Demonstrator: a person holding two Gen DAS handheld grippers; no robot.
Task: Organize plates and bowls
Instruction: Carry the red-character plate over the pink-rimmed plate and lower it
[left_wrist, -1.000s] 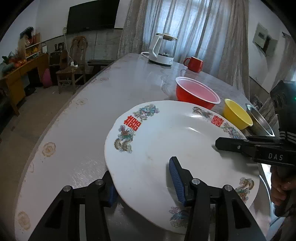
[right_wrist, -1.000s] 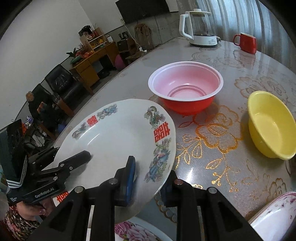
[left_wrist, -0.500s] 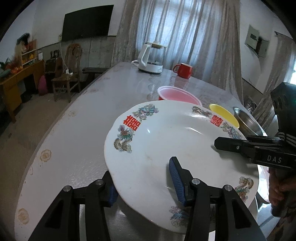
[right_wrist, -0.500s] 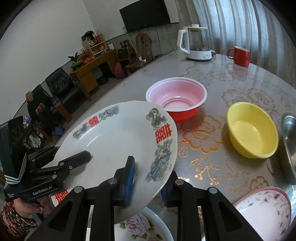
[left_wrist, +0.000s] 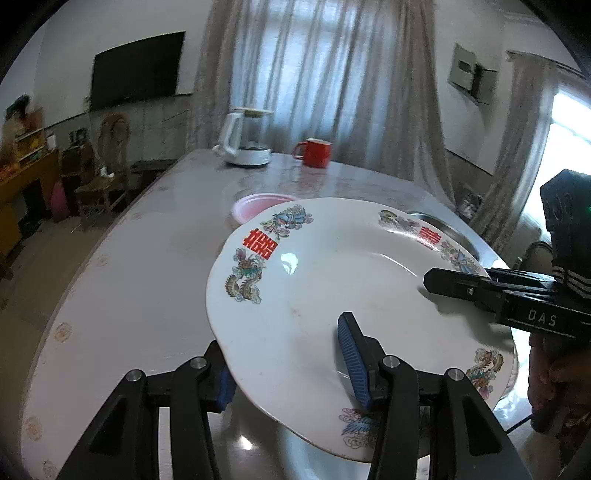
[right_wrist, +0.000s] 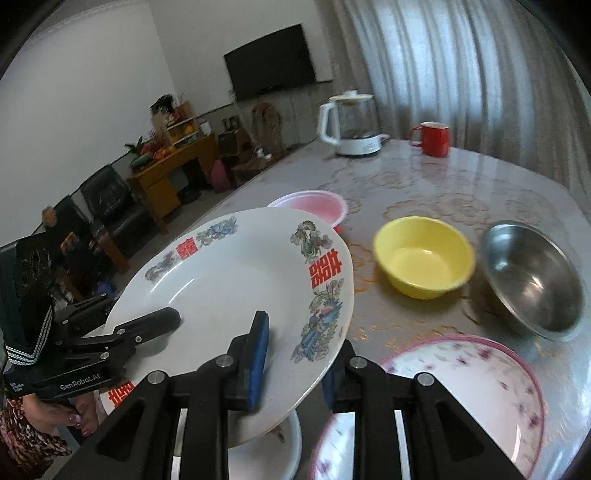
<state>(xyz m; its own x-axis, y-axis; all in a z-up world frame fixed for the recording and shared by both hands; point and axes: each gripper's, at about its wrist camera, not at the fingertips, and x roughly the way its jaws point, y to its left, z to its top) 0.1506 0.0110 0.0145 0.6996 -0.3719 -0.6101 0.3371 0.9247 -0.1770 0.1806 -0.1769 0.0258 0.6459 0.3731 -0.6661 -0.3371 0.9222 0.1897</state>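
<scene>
Plate (left_wrist: 332, 291) with dragon pattern is held above the bench (left_wrist: 140, 280), gripped at its left rim by the left claw (left_wrist: 286, 369) and at its right rim by the right claw (right_wrist: 295, 363); both are clenched on it. The plate should be kept level and both sides moved together. To the right, the yellow bowl (right_wrist: 424, 258), steel bowl (right_wrist: 532, 277) and pink-rimmed plate (right_wrist: 458, 387) stand near, so the rim must be carried high over them; open bench is seen at the left.

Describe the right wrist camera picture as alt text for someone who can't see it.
Two hand-held grippers, right and left, hold a large white plate with red characters by opposite rims above a table. Beyond it sit a red bowl, yellow bowl, steel bowl, kettle and red mug.
</scene>
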